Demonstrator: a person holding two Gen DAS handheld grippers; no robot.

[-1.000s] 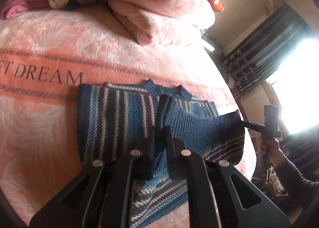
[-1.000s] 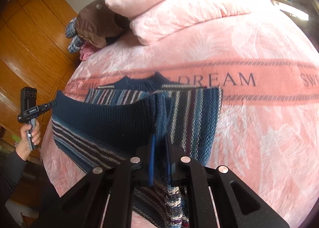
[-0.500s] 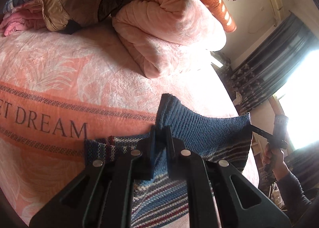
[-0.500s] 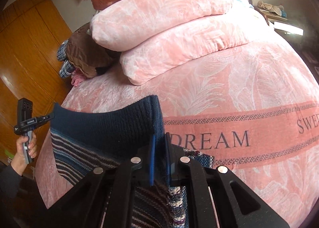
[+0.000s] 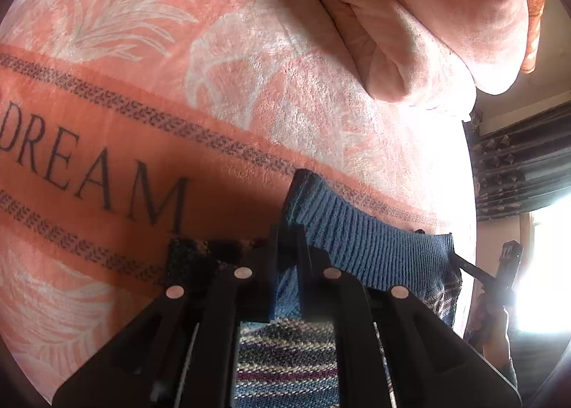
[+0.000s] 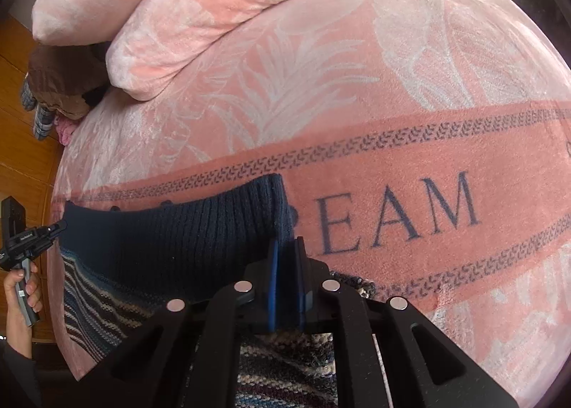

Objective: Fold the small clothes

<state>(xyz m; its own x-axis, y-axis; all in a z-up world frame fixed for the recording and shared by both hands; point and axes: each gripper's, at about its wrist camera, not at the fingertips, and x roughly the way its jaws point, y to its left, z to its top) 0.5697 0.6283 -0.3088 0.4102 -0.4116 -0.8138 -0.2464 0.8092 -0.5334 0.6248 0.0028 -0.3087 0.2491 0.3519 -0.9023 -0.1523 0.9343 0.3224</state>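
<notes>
Nearest, the left gripper [image 5: 287, 247] and right gripper [image 6: 287, 251] each pinch a corner of the striped sweater's [image 6: 171, 247] ribbed hem, stretched above the pink blanket [image 6: 357, 87]. The fold seems midway; laying down remains. Beyond, folded bedding [image 5: 410, 15].

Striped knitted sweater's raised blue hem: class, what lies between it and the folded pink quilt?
Only bare pink DREAM blanket separates hem from quilt, in the right wrist view.

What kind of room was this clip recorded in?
Most likely a bedroom: a bed covered by a pink "DREAM" blanket, a folded quilt at its head, dark curtains beside a bright window.
</notes>
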